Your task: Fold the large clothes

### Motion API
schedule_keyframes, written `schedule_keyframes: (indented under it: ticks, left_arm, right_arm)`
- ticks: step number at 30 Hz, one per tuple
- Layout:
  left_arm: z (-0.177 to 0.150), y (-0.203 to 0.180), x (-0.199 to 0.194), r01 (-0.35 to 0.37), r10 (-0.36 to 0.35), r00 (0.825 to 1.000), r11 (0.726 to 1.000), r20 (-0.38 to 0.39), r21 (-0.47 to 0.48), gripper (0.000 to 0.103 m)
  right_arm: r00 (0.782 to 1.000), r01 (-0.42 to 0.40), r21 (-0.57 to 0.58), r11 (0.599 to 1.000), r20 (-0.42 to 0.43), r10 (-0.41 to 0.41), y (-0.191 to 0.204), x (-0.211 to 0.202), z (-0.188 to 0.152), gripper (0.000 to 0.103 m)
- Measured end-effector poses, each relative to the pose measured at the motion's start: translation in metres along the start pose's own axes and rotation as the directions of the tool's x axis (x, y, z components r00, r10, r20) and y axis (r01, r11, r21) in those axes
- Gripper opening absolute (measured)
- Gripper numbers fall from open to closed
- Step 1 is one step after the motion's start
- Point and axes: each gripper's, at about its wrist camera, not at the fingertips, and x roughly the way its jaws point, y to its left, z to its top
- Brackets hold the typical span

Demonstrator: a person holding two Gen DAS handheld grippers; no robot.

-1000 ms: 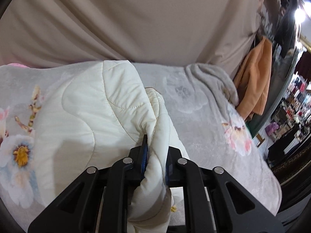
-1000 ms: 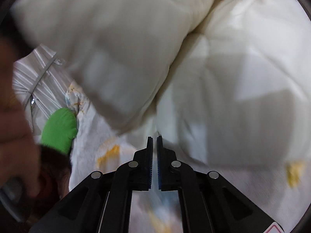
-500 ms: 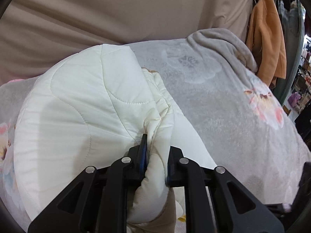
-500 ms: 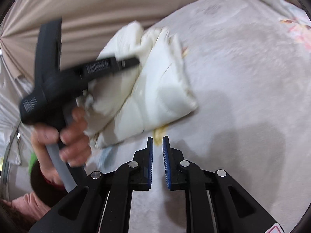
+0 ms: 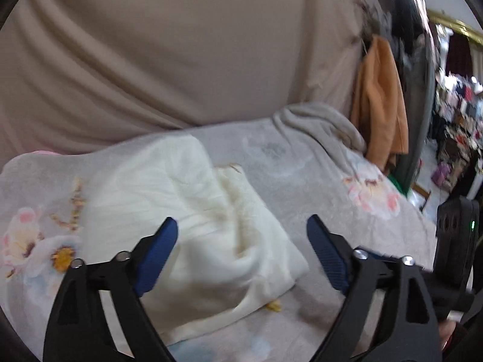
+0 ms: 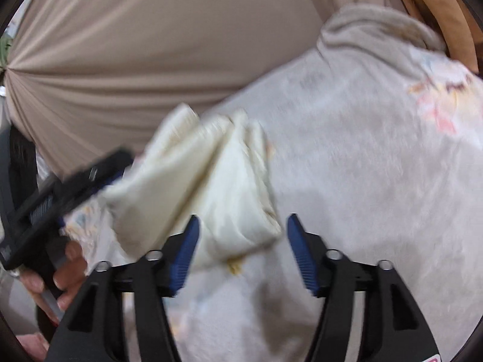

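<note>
A cream quilted garment [image 5: 193, 223] lies folded in a bundle on the grey floral blanket [image 5: 302, 166]. My left gripper [image 5: 241, 226] hangs just in front of it, its jaws opening wide, with the bundle's near edge seen between the blue pads [image 5: 157, 253] but not pressed. In the right wrist view the same garment [image 6: 217, 187] lies ahead of my right gripper [image 6: 243, 221], whose jaws are also opening with nothing pinched. The left gripper's black body [image 6: 60, 187] shows at the left, held by a hand [image 6: 66, 271].
A beige curtain [image 5: 181, 54] hangs behind the blanket. An orange coat [image 5: 380, 102] hangs at the right, with a cluttered shop area [image 5: 452, 126] beyond. The blanket is bunched up at its far right corner [image 5: 320, 120]. The right gripper's body [image 5: 455, 241] stands at the right edge.
The left gripper let go of the cream garment and drew back, jaws spread wide. The right gripper's jaws went from shut to wide apart, and it swung to face the folded bundle.
</note>
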Motion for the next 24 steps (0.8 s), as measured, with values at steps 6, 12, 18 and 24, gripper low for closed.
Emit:
schedule_keyframes:
  ticks: [6,12,18,24]
  left_arm:
    - [-0.016,0.083,-0.029,-0.211,0.207,0.977,0.968,-0.044,-0.136,0.090]
    - [-0.075,0.115,-0.025,-0.209,0.177,0.963,0.967,-0.202,-0.148,0.090]
    - [-0.111,0.106,0.019,-0.234,0.202,0.930,0.969,-0.308,-0.073,0.090]
    - [-0.106,0.110,0.032,-0.237,0.194,0.930,0.966,-0.313,-0.103,0.085]
  right_arm:
    - [0.996,-0.083,-0.053,0.995,0.015,0.084,0.058,0.025,0.055,0.087]
    - [0.988,-0.077,-0.024,0.997,-0.134,0.073,0.088,0.088,0.047,0.087]
    - [0.971,-0.061,0.014,0.998,-0.233,0.062,0.098,0.128,0.044,0.088]
    - [0.960,-0.012,-0.156,0.988,-0.278,-0.032,0.129,0.144,0.050,0.014]
